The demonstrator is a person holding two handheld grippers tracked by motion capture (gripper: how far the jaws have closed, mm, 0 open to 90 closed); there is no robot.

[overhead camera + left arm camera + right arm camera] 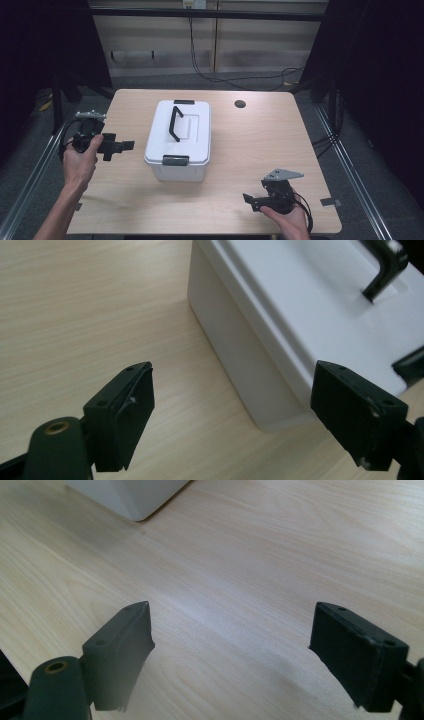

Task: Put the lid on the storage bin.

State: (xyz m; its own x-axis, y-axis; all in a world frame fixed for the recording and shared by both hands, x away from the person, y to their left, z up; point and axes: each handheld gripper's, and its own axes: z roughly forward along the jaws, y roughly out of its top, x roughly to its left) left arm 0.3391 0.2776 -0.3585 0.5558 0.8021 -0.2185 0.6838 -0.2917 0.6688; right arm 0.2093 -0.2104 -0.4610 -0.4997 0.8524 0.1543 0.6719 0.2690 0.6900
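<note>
Round hole [240,104] near table [250,150] far edge; black cables [235,75] on floor.

My left gripper [232,415] has its two black jaws spread wide — bare wooden table [75,305] shows between them. At one o'clock sits the white lidded box [300,315], its near corner close to my right-hand jaw — a black handle [382,270] rises at the top-right edge.

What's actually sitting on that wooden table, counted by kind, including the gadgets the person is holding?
White plastic storage box with black handle and clips: 1
Black handheld two-jaw grippers: 2, the left gripper and the right gripper, both open and empty
Total: 3, all over the light wooden table
</note>
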